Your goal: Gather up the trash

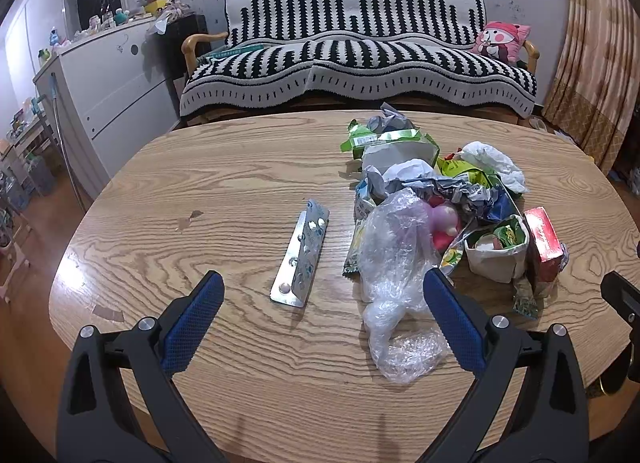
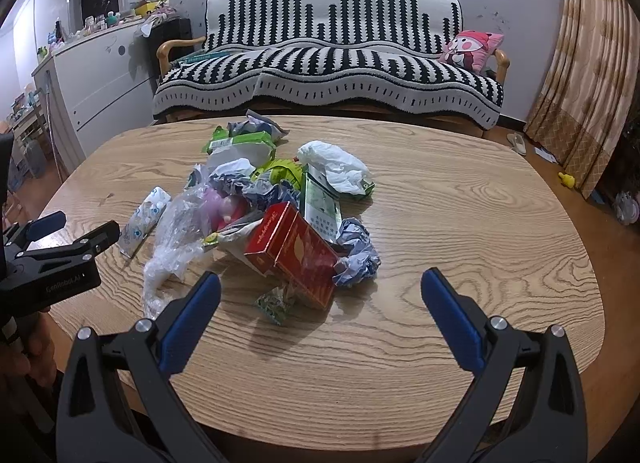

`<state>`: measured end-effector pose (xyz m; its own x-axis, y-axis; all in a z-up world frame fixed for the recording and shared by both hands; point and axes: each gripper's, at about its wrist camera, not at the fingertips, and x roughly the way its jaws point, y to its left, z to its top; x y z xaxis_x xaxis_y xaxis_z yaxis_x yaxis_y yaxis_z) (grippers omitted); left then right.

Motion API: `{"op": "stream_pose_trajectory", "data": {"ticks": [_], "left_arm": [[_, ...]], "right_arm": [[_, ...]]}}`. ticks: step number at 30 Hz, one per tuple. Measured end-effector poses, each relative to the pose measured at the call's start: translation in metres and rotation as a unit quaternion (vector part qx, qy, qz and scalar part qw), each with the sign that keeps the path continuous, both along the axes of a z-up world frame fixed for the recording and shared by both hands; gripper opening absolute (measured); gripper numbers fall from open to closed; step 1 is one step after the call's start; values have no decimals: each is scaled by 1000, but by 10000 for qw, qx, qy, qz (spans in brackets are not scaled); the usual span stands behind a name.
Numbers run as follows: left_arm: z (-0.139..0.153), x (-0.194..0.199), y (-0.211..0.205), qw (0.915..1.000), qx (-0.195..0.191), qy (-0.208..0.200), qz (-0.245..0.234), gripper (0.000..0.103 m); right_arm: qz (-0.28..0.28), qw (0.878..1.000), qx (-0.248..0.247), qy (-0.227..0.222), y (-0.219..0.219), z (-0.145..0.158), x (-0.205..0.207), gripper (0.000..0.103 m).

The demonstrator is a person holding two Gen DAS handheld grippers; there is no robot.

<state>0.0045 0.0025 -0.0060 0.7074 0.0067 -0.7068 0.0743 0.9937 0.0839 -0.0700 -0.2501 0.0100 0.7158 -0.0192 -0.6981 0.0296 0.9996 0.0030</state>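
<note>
A heap of trash lies on the wooden table: a clear plastic bag, a silver blister pack, a red box, a white tissue, crumpled paper and green wrappers. My left gripper is open above the table, with the blister pack between its fingers and the plastic bag against its right finger. It also shows at the left in the right wrist view. My right gripper is open and empty, just in front of the red box.
A striped sofa with a pink cushion stands behind the table. A white cabinet is at the left, curtains at the right. Slippers and a yellow toy lie on the floor.
</note>
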Motion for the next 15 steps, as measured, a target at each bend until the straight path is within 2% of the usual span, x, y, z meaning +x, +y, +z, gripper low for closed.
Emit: {"op": "stream_pose_trajectory", "data": {"ticks": [15], "left_arm": [[0, 0, 2, 10000, -17, 7, -3, 97]], "right_arm": [[3, 10000, -3, -9, 1, 1, -1, 97]]}}
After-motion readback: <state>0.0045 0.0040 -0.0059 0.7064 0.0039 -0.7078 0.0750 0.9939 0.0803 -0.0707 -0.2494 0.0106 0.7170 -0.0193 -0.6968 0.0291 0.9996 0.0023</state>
